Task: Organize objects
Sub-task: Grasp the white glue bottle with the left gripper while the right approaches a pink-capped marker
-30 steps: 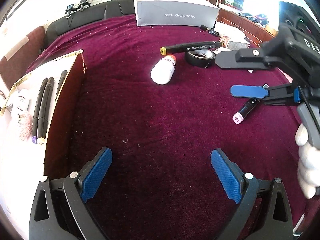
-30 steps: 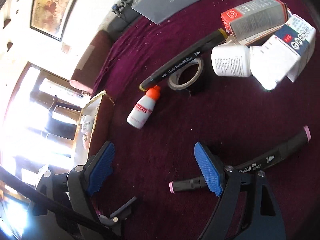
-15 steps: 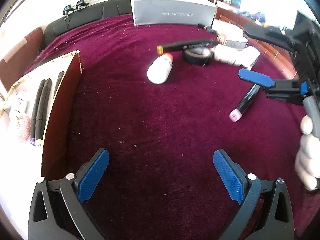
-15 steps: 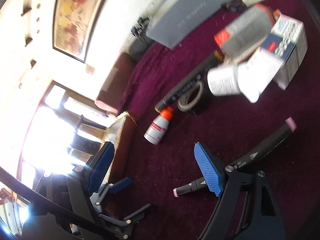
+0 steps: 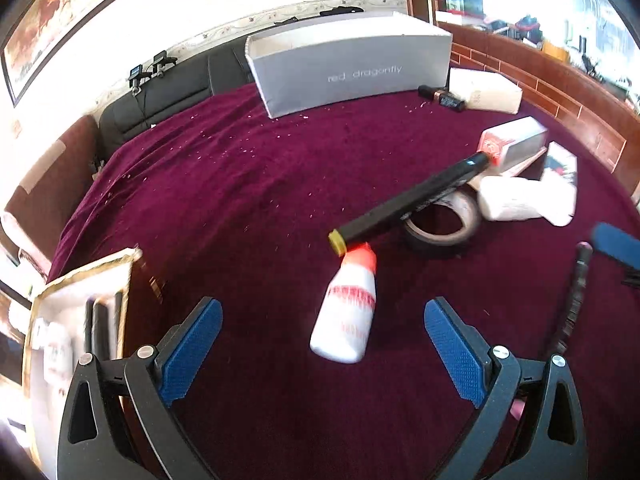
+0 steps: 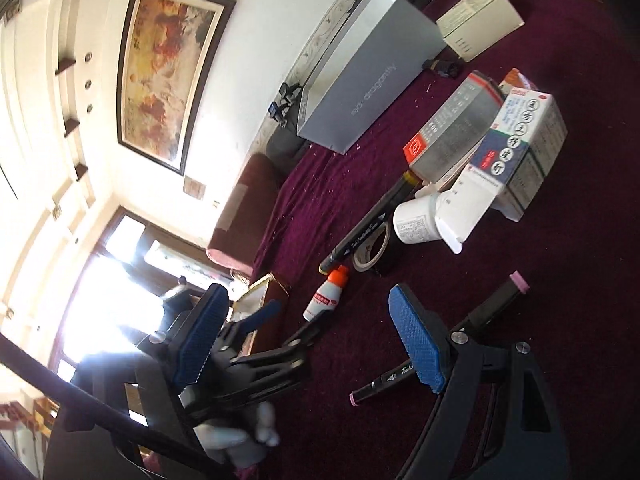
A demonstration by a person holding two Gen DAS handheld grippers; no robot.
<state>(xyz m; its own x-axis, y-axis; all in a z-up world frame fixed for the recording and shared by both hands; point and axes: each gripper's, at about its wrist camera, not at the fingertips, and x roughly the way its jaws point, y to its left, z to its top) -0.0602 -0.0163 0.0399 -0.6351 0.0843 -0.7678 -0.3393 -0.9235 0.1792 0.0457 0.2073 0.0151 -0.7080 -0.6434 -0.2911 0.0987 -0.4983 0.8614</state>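
A deep maroon velvet cloth (image 5: 248, 184) covers the surface, with a framed painting (image 6: 160, 64) on the white wall behind. Near the middle lies a small white bottle with an orange cap (image 5: 348, 312), on its side, cap pointing far; it sits between and just ahead of the blue pads of the left hand-held gripper (image 5: 320, 344), whose jaws stand wide and hold nothing. Just beyond the cap, a black marker with a yellow end (image 5: 408, 204) rests tilted across a roll of black tape (image 5: 440, 224). Right of the tape are a white jar on its side (image 5: 508, 200) and some medicine cartons (image 6: 516, 152). A second marker with pink ends (image 6: 496, 308) lies near the right edge, partly under the right hand-held gripper (image 6: 308, 344), also spread wide and empty. At the near left, an open gold-rimmed box (image 5: 80, 280) holds dark pens. A grey shoe box (image 5: 348, 68) stands at the far edge. Open cloth stretches between the gold-rimmed box and the bottle.
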